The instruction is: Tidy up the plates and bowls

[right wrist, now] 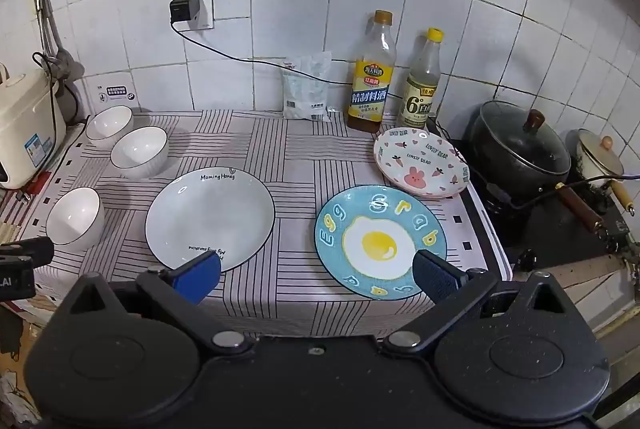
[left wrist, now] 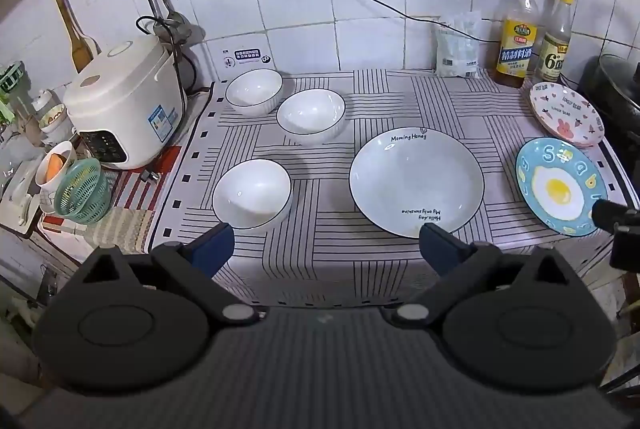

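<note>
Both grippers spread wide and empty above the near edge of the striped cloth [left wrist: 320, 189].

Left gripper [left wrist: 326, 249] low centre, right gripper [right wrist: 316, 273] likewise; beyond, nearest bowl [left wrist: 252, 193], white plate [left wrist: 416, 181], egg plate [right wrist: 380, 241]; farther up, two bowls [left wrist: 310, 115], rabbit plate [right wrist: 420, 163].

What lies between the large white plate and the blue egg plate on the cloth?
Nothing: between the large white plate and the blue egg plate only bare striped tablecloth shows, clearest in the right wrist view.

Left tool [left wrist: 324, 243] and right tool [right wrist: 316, 273] gape wide, tilted downward.
</note>
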